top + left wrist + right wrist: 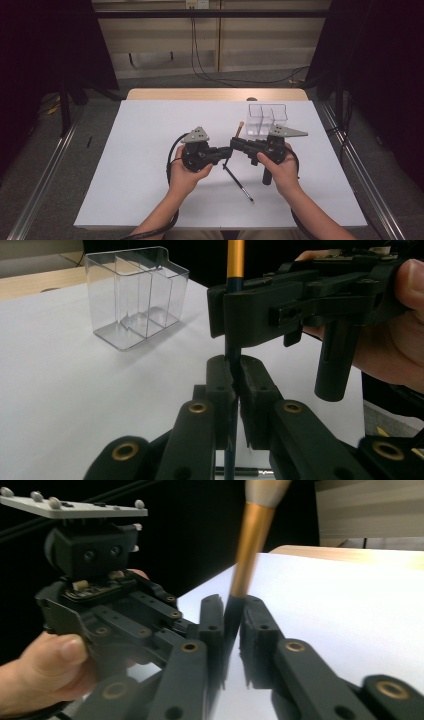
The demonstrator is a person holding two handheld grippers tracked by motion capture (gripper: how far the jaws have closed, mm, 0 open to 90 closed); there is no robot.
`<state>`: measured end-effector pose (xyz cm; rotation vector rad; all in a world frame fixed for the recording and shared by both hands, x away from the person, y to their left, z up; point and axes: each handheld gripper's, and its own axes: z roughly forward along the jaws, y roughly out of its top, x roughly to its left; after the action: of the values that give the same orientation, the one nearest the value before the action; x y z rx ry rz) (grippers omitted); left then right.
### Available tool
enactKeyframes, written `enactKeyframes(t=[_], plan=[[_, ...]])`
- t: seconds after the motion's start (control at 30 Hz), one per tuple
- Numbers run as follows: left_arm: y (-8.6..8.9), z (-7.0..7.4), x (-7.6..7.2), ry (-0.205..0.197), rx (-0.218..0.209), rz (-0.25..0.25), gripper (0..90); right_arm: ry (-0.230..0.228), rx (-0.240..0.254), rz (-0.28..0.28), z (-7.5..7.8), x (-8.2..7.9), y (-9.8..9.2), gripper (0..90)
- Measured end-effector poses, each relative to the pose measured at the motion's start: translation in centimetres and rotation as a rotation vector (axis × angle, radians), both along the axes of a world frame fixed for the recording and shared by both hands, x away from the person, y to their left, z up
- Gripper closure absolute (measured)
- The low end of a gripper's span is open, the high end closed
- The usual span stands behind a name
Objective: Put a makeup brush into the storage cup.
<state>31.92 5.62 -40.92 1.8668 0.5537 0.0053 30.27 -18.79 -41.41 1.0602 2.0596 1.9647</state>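
Observation:
A brush with a black handle, an orange-gold ferrule (235, 260) and pale bristles (265, 487) stands nearly upright between both grippers. My left gripper (233, 390) is shut on the lower handle. My right gripper (231, 617) grips the same handle just above it, right under the ferrule (250, 550). In the high view the two grippers meet nose to nose at mid-table, left gripper (225, 153) and right gripper (233, 144), with the brush tip (240, 127) poking up behind them. A clear compartment box (267, 120) stands just behind the right gripper.
A second, thin dark brush (239, 184) lies flat on the white table (140, 165), in front of the grippers. The clear box (135, 300) has several empty compartments. Cables trail from both grippers toward the table's near edge.

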Motion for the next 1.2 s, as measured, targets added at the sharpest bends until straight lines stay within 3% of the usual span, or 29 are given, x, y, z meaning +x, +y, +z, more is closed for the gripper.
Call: enactKeyframes(t=[0.13,0.27,0.53,0.77,0.93,1.0,1.2], plan=[[0.1,-0.1,0.1,0.017,-0.027,-0.011,83.9,-0.004,0.005,0.01,0.2,-0.1,0.2,84.3],[0.2,0.0,0.1,0.01,-0.037,-0.012,82.2,-0.02,0.004,0.007,0.3,-0.1,0.1,84.4],[0.6,-0.1,0.1,-0.003,-0.076,-0.009,67.6,-0.041,-0.001,0.001,0.4,-0.1,0.0,84.4],[0.9,-0.2,0.1,-0.023,-0.098,-0.007,60.1,-0.056,-0.013,0.003,0.6,-0.3,0.0,84.4],[1.1,-0.3,0.2,-0.051,-0.125,-0.007,49.7,-0.061,-0.02,0.0,0.6,-0.3,-0.1,84.4],[1.2,-0.3,0.2,-0.043,-0.142,-0.012,45.8,-0.064,-0.021,0.001,0.7,-0.3,-0.1,84.4],[1.3,-0.1,0.3,-0.087,-0.139,-0.013,29.8,-0.072,-0.029,0.005,0.8,-0.3,-0.1,84.4]])
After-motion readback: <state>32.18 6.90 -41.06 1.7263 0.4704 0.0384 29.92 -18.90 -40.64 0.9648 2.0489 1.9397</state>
